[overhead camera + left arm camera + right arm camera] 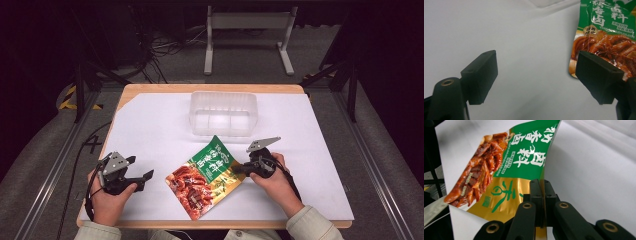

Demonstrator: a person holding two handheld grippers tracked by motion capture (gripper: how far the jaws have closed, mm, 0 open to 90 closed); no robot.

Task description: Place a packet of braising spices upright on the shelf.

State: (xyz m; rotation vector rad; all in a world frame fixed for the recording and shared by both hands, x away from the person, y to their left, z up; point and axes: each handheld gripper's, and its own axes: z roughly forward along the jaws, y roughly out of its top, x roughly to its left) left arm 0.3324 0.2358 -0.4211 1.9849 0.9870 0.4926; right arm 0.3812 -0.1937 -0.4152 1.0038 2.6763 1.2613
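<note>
White sheet (150, 125) covers the wooden table; dark floor, cables and a metal frame lie beyond it. High view: seasoning packet (207, 176) lies near centre, right edge pinched by the right gripper (239, 169), likely so it can be lifted toward the clear plastic bin (223, 114) just beyond it. Left gripper (142, 177) waits to the packet's left, apart from it, jaws spread. Nothing blocks the path to the bin.

Left gripper view: 2 jaws wide apart, holding nothing; packet (606, 35) ahead at right, partly behind the right jaw.

Right gripper view: jaws pressed together on the packet's gold edge (506, 195), so the packet tilts up off the sheet.
</note>
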